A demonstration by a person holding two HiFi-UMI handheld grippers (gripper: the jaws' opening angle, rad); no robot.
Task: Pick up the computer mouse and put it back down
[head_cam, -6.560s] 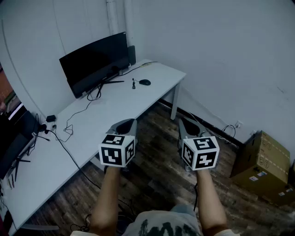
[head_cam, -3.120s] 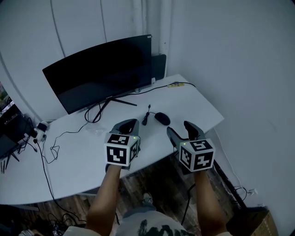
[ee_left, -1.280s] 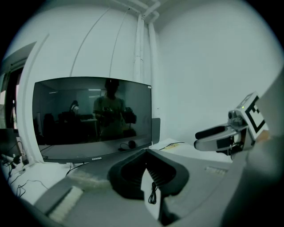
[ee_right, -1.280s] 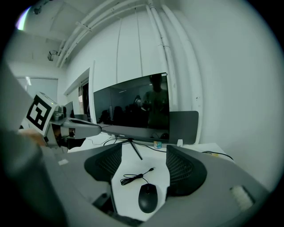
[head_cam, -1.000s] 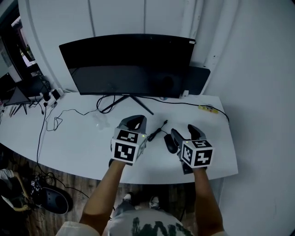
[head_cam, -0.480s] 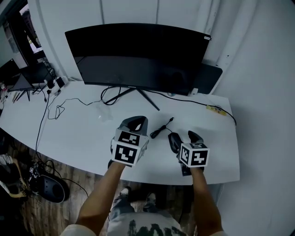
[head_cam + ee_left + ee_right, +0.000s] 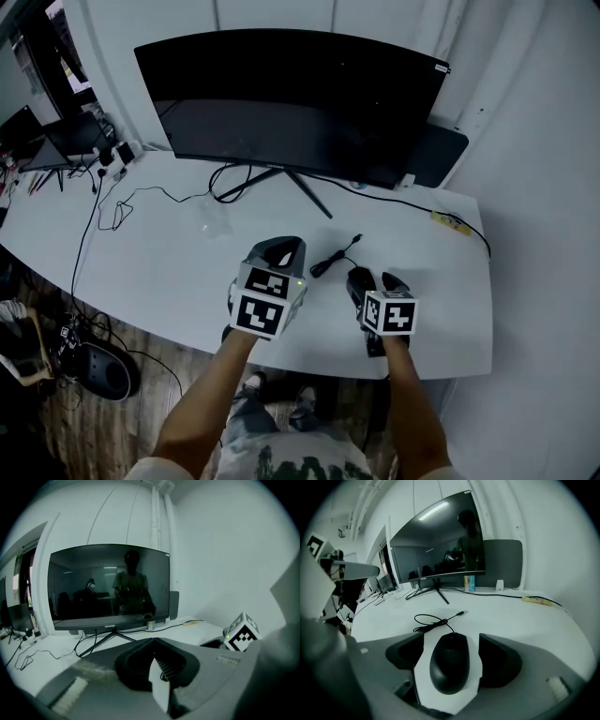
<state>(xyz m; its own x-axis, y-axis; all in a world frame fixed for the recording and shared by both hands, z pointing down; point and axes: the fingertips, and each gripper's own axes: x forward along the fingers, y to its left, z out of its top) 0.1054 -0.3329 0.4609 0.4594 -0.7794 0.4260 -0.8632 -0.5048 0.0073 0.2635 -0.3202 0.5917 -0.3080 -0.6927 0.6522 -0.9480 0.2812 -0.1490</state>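
Observation:
A black computer mouse [image 7: 357, 278] [image 7: 450, 663] lies on the white desk [image 7: 159, 272], its cable [image 7: 436, 618] coiled just beyond it. My right gripper [image 7: 371, 279] [image 7: 451, 643] is low over the desk and its jaws have just been opening. They stand wide, one on each side of the mouse, with white desk showing between pads and mouse. My left gripper [image 7: 278, 249] [image 7: 152, 640] hovers to the left of the mouse, jaws closed together and holding nothing.
A wide curved black monitor [image 7: 281, 103] on a thin-legged stand fills the back of the desk. A dark box [image 7: 441, 155] stands behind its right end. Cables [image 7: 122, 202] trail over the left part. The desk's front edge [image 7: 309, 361] runs under my wrists.
My right gripper has dropped towards the desk until its jaws flank the mouse. The left gripper has sunk a little. The view has drawn closer to the desk.

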